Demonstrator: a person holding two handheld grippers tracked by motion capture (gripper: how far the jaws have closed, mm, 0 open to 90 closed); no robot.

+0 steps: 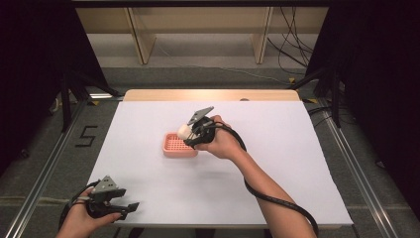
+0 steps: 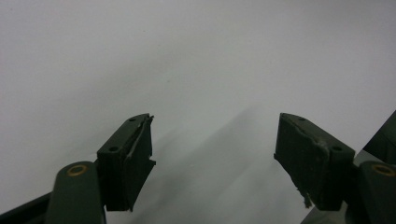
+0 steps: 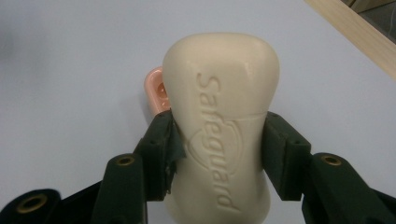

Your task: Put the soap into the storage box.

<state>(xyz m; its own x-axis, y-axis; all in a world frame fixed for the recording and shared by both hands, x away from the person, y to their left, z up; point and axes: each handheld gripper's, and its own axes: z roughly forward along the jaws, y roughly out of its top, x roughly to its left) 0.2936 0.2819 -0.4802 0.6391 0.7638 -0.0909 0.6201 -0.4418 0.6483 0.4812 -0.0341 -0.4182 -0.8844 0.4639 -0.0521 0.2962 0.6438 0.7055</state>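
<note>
right claw (image 1: 190,133) clamps tight, forearm stretched to mid-worktop; left claw (image 1: 130,208) rests low at the near corner, jaws spread wide.

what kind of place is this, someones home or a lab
Most likely a lab or recording setup, not a home: a white-covered table framed by metal rails, loose cables on the floor, and a person working handheld grippers, the right gripper clamping a soap bar.
</note>
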